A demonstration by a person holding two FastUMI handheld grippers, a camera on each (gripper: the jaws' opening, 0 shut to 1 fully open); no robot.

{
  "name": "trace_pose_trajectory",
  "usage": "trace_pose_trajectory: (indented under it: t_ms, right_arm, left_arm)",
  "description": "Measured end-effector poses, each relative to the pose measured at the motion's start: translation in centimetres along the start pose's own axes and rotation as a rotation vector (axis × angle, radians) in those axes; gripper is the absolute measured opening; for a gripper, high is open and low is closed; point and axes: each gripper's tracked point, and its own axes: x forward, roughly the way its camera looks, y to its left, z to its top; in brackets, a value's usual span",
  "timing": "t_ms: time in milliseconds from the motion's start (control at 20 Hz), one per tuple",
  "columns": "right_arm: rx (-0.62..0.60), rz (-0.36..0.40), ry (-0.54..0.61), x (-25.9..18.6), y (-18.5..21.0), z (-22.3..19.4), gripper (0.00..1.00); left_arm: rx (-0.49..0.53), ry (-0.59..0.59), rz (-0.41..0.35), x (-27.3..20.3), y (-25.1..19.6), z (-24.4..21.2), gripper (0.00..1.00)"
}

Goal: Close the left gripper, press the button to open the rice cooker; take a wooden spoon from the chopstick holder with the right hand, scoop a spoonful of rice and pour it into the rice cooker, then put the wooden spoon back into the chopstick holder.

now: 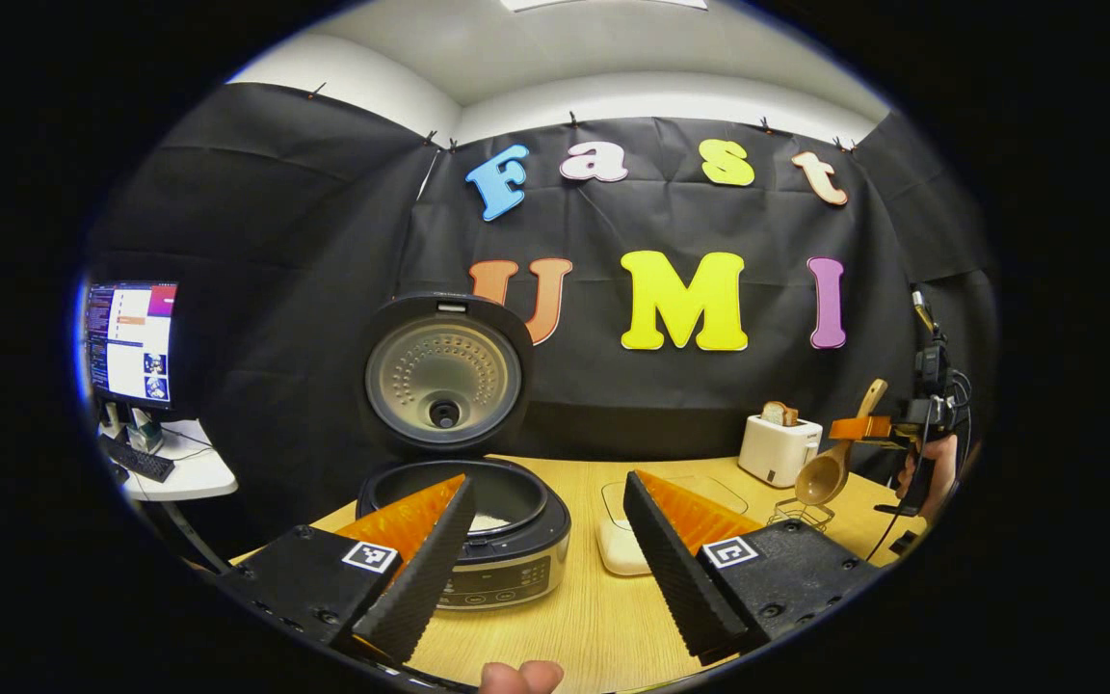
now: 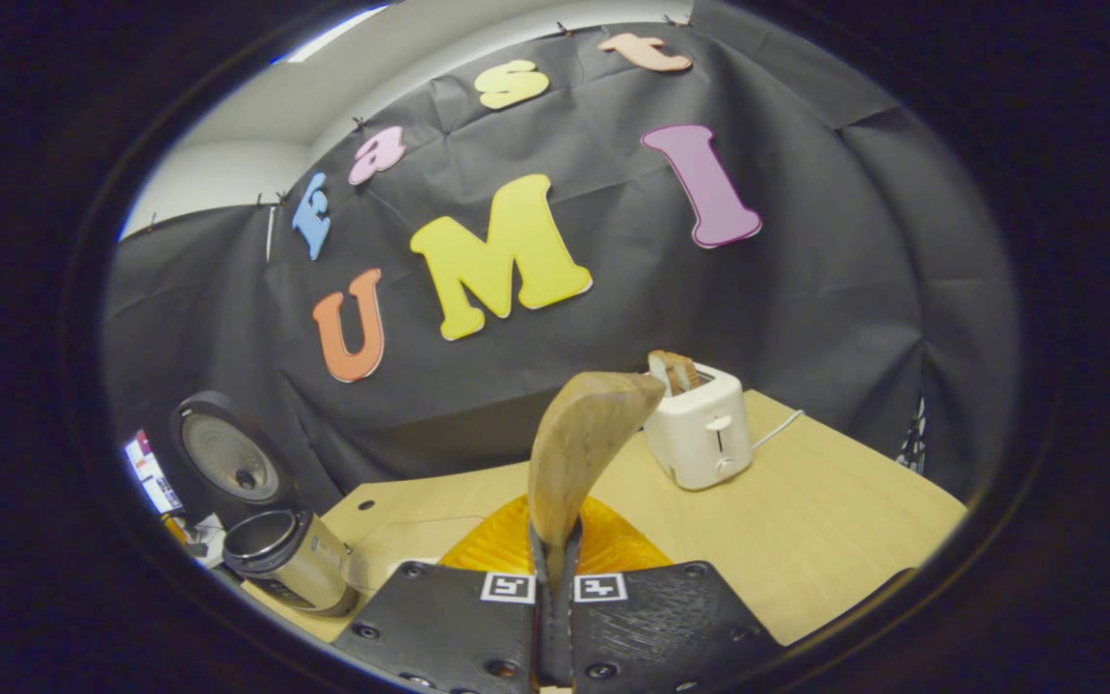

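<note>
Left gripper (image 1: 545,549) sits nearest in the left gripper view, jaws spread wide, holding nothing, low over the surface (image 1: 565,617) just in front of the cooker (image 1: 478,540). A fingertip (image 1: 519,678) shows at the bottom edge.

Cooker is the landmark. Its lid (image 1: 446,371) stands up and open behind the pot, so the button press looks done. A white patch in the pot, likely rice; can't tell how much. Right of the cooker, touching nothing, a white tub (image 1: 624,547), probably the rice source; contents hidden behind the left gripper's finger.

Farther right of the cooker, a wire holder (image 1: 803,512) on the surface. Spoon (image 1: 830,463) hangs just above it, bowl down, handle up, pinched by the right gripper (image 1: 865,427) with a hand (image 1: 931,477) behind it.

Right gripper view: right gripper (image 2: 555,569) pressed together on the spoon (image 2: 579,453) handle, bowl pointing forward and up. Grip near the handle end leaves the bowl free for scooping. No rice seen in the bowl.

Spoon over the holder fits either just lifted out or about to go back in; rice in the pot leans toward the latter, not settled.

Toaster (image 1: 779,445) beyond the holder, far right of the cooker. Monitor (image 1: 129,339) far left of the cooker.
</note>
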Motion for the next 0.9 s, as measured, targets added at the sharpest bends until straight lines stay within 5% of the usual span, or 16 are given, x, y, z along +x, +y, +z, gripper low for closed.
trace_pose_trajectory:
  t_ms: [900]
  right_arm:
    - [-0.034,-0.062,0.087,2.9,-1.2,-7.7,0.02]
  left_arm:
    - [0.01,-0.011,0.013,-0.6,0.6,0.6,0.99]
